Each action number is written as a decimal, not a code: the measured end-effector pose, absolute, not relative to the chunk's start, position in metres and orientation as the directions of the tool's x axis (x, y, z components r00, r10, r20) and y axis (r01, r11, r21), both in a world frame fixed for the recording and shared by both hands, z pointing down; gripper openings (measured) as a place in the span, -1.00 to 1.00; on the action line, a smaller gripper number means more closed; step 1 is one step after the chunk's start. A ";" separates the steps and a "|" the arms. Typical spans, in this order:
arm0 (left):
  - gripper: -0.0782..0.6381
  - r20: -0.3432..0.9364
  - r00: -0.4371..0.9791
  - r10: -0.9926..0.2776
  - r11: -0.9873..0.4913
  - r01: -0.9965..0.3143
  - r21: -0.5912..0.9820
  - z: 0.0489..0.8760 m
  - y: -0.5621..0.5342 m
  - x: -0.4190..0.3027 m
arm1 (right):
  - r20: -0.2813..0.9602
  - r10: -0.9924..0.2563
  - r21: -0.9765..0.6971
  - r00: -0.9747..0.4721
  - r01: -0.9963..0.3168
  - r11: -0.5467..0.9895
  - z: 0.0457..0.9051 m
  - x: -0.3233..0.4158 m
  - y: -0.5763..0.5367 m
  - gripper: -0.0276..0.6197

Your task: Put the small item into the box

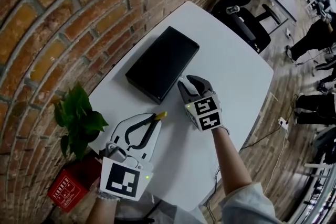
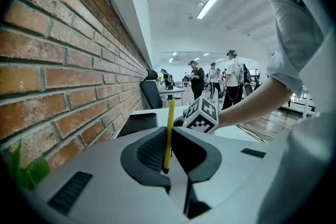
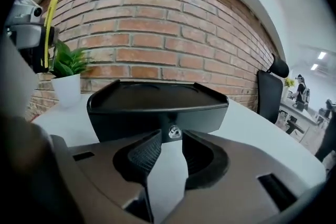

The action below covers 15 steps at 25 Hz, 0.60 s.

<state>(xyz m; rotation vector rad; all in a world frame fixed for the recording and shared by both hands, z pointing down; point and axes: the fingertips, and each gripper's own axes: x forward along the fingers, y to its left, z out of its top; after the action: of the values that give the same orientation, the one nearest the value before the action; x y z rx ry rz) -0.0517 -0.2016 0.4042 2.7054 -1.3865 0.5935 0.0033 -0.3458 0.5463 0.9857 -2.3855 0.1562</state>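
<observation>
A closed black box (image 1: 161, 63) lies on the white table (image 1: 231, 86) near the brick wall. My right gripper (image 1: 185, 83) is at the middle of the box's long near side. In the right gripper view its jaws stand a narrow gap apart, open, with the box's small silver clasp (image 3: 173, 132) right at the tips of the right gripper (image 3: 170, 147). My left gripper (image 1: 149, 124) hovers nearer to me, shut on a thin yellow pen (image 1: 159, 115). The pen (image 2: 169, 134) stands upright between the pads of the left gripper (image 2: 168, 152).
A potted green plant (image 1: 79, 122) and a red carton (image 1: 67, 190) sit left of the table by the brick wall (image 1: 58, 18). A black office chair (image 1: 247, 21) stands past the table's far corner. People and desks fill the room beyond.
</observation>
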 end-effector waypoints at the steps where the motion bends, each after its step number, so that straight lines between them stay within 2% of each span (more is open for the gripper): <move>1: -0.66 0.356 0.526 -0.772 -0.599 -0.790 -0.133 0.405 -0.201 -0.052 | 0.535 -0.615 0.106 -0.580 -0.676 0.729 0.548 0.002 -0.347 -0.59; 15: -0.66 0.365 0.525 -0.769 -0.602 -0.786 -0.139 0.406 -0.198 -0.050 | 0.520 -0.635 0.093 -0.572 -0.701 0.707 0.551 0.005 -0.356 -0.63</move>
<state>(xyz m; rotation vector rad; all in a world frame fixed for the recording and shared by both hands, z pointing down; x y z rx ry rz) -0.0503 -0.1979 0.4064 2.7046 -1.3805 0.6140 0.0049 -0.3558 0.5507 1.0191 -2.3862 0.1667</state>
